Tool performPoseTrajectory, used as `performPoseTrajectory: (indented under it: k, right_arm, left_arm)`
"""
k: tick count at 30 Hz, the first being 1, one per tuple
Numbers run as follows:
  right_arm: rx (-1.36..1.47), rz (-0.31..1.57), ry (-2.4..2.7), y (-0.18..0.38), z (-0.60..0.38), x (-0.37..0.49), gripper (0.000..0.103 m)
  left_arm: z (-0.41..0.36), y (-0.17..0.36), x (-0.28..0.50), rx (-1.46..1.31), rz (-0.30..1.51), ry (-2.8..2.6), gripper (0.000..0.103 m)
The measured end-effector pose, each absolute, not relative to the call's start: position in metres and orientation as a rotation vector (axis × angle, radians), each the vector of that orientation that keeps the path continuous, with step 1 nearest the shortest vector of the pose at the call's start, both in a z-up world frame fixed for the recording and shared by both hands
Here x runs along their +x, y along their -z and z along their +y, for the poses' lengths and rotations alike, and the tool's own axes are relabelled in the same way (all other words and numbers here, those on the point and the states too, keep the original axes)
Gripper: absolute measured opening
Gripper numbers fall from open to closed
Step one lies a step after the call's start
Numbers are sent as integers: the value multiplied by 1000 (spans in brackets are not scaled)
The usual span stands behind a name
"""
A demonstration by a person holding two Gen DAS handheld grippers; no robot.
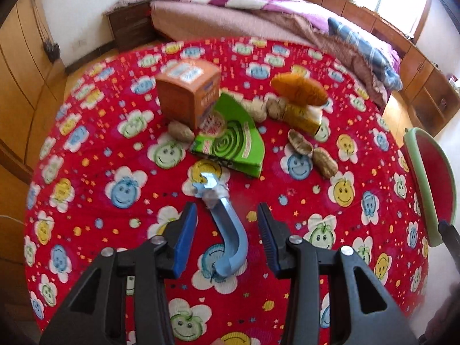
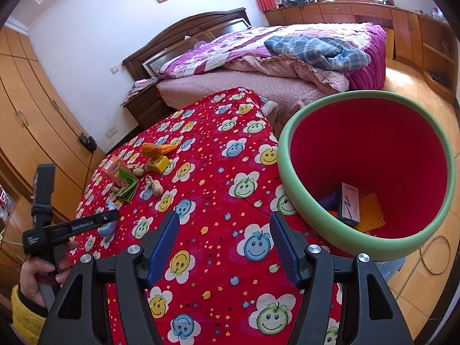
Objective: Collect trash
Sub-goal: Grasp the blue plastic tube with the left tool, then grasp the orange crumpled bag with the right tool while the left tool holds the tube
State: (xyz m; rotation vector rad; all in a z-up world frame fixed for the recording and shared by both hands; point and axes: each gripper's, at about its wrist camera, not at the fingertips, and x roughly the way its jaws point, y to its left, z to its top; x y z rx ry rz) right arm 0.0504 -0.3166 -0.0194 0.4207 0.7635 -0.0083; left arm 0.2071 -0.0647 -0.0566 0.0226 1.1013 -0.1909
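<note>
Bedroom, unmade bed [image 1: 258, 8] behind; work surface is a table under a red smiley-print cloth [image 1: 86, 149]. Trash sits in a loose cluster toward the far side of the cloth: orange box [image 1: 187, 92], green pack [image 1: 230, 141], nut shells [image 1: 325, 164], a yellow box [image 1: 302, 115] with an orange piece on top. Nearest item is a blue curved scrap [image 1: 227, 230] with a crumpled bit of foil at its far end. The left gripper [image 1: 227, 224] points steeply down over it, jaws apart, one pad on each side of the scrap and neither pad touching; gap is moderate, nothing held. The scrap's long axis runs away from the camera, roughly parallel to the fingers, bending near its close end, so the jaws straddle it across its narrow width. Judgement: a short drop and a squeeze should take it. The right gripper [image 2: 224, 244] hangs over the table's near edge, jaws wide apart and empty, well away from the scrap. A red bin [image 2: 290, 132] with a green rim stands just beside the table on the right side, tilted toward the camera, some boxes already inside. Left hand is clearly the nearer one; carry to the bin would cross the table rightward.
</note>
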Motion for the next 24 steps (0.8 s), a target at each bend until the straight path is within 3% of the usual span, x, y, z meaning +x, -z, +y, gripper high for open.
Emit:
performPoseTrajectory:
  k: [7,24]
  right_arm:
    - [434,762,12,20,-320,49,66]
    - [342,721,-66,-7,-285,71,66]
  left_arm:
    - [-65,60,211,-18,1126,198,18]
    - [15,-13,212,-4,968,81,17]
